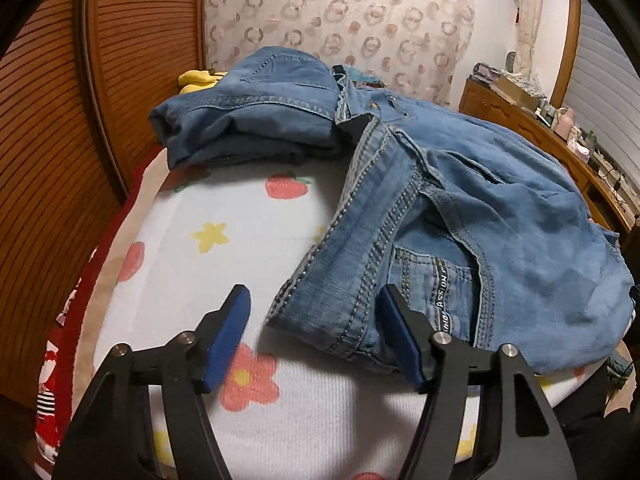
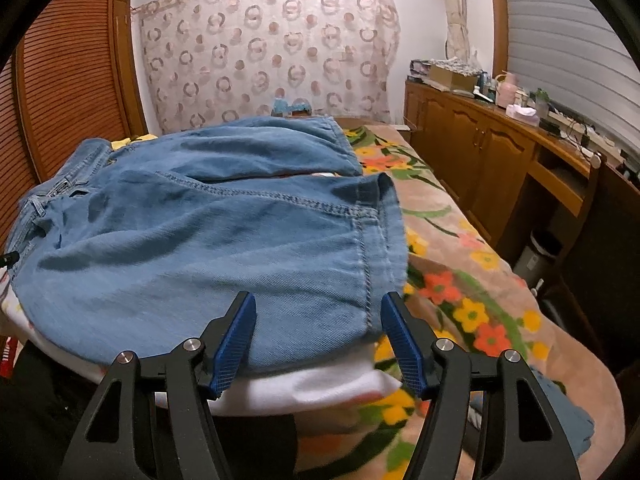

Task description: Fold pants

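Blue denim pants [image 1: 460, 208] lie spread on a white flowered cloth [image 1: 224, 240] on the bed, waistband towards my left gripper. My left gripper [image 1: 316, 308] is open, its jaws astride the near waistband corner, not closed on it. In the right wrist view the pant legs [image 2: 208, 240] lie flat, their hems at the right. My right gripper [image 2: 318, 312] is open over the near leg's hem corner. A second folded pair of jeans [image 1: 248, 120] sits at the back of the bed.
A wooden slatted wardrobe [image 1: 48, 128] stands left of the bed. A wooden cabinet [image 2: 500, 152] with clutter on top runs along the right. A flowered blanket [image 2: 460, 280] covers the bed's right side. A patterned curtain [image 2: 264, 48] hangs behind. A yellow item [image 1: 196, 78] lies behind the folded jeans.
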Tool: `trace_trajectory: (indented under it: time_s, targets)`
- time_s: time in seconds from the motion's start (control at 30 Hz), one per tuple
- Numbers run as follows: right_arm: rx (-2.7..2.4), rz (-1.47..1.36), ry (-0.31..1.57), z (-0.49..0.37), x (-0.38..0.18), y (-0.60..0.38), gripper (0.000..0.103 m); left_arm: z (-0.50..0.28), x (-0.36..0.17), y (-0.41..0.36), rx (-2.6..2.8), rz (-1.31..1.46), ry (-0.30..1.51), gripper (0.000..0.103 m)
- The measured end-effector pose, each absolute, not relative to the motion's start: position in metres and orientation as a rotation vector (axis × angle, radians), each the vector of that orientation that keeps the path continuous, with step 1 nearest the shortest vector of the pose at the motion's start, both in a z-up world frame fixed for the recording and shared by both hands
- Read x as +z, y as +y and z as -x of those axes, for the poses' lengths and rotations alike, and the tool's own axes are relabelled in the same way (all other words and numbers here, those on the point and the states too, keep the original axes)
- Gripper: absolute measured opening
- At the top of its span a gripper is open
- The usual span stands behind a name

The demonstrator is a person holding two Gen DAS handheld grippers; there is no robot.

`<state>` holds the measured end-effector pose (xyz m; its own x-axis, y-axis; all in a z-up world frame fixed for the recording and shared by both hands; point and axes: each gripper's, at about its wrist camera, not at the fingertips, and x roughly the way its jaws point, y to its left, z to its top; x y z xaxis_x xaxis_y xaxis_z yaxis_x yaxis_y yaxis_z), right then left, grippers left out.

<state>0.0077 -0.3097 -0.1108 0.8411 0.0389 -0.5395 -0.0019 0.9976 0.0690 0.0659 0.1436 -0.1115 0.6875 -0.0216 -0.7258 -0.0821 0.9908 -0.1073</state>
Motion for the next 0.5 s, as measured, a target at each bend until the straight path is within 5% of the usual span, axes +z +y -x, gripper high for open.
trace_trajectory:
  time_s: [0.37, 0.5]
  targets:
    - [0.028, -0.129, 0.625, -0.0142, -0.1103, -0.321, 0.067, -0.0671, -0.1118, 0.1398, 0.048, 0.129, 0.802, 0.062]
    - [0.056, -0.143, 0.628, -0.0154, -0.1108, -0.3213, 0.05, -0.0654, -0.1098, 0.1372, 0.033, 0.132, 0.792, 0.051]
